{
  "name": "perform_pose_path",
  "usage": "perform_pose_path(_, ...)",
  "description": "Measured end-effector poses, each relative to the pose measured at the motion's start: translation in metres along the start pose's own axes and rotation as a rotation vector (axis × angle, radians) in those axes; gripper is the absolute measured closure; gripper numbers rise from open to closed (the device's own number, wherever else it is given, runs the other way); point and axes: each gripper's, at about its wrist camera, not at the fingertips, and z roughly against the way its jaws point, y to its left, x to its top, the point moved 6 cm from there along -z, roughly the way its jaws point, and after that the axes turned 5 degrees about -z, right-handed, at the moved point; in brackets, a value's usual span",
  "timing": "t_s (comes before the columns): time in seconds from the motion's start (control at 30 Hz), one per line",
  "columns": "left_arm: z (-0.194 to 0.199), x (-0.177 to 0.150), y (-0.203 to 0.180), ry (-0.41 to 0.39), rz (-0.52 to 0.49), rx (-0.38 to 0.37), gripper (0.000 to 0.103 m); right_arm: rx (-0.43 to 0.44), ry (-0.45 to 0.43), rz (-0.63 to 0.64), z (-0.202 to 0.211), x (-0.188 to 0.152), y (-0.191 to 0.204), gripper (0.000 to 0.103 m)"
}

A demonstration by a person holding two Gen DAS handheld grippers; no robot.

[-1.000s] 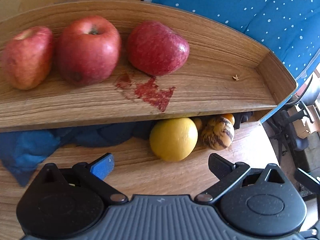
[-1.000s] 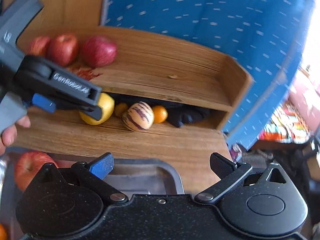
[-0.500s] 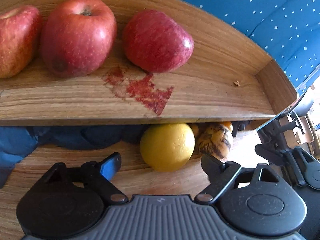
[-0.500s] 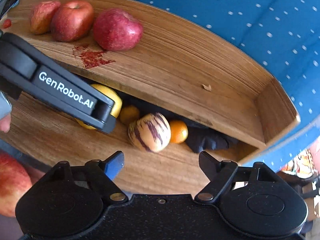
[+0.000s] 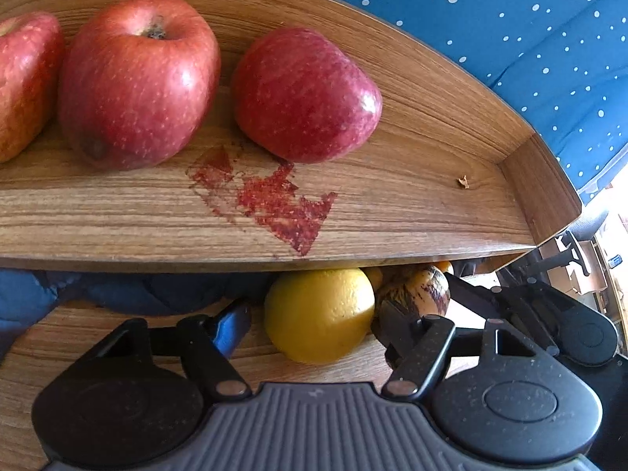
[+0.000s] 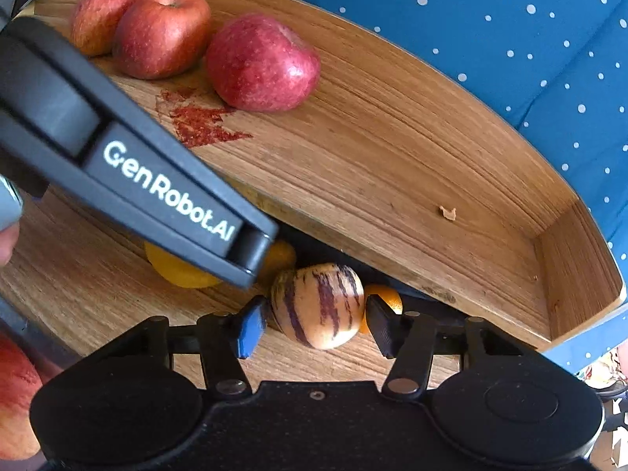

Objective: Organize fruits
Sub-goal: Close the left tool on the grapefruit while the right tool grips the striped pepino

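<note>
Three red apples (image 5: 137, 78) sit in a row on the upper wooden shelf (image 5: 392, 204). Under it, on the wooden table, a yellow citrus fruit (image 5: 318, 314) lies between the fingers of my left gripper (image 5: 314, 329). That gripper is open, with narrow gaps on both sides of the fruit. Right of it lies a striped melon (image 6: 318, 306) on the table. My right gripper (image 6: 318, 327) is shut on it, both pads pressed against its sides. The left gripper's black body hides most of the yellow fruit in the right wrist view.
Two small orange fruits (image 6: 386, 300) lie behind the melon under the shelf, beside a dark blue cloth (image 5: 117, 290). A red stain (image 5: 267, 200) marks the shelf. Another red apple (image 6: 15, 392) shows at the lower left. Blue dotted fabric (image 5: 510, 39) hangs behind.
Both grippers moved forward toward the fruits under the shelf and narrowed their jaws, the left around the yellow fruit, the right onto the striped melon.
</note>
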Motion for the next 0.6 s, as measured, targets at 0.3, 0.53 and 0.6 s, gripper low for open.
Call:
perform_pose_path(0.3, 0.0, -0.002, -0.001, 0.001, 0.001, -0.007, 0.039, 0.0, -0.005, -0.008, 0.003, 0.001, 0.001, 0.047)
perform_pose_path(0.53, 0.004, -0.006, -0.003, 0.019, -0.001, -0.007, 0.04, -0.008, -0.013, -0.047, 0.014, -0.009, 0.001, 0.047)
perform_pose_path(0.6, 0.004, -0.01, -0.006, 0.03, -0.004, -0.007, 0.04, -0.008, -0.021, -0.062, 0.02, -0.011, 0.001, 0.047)
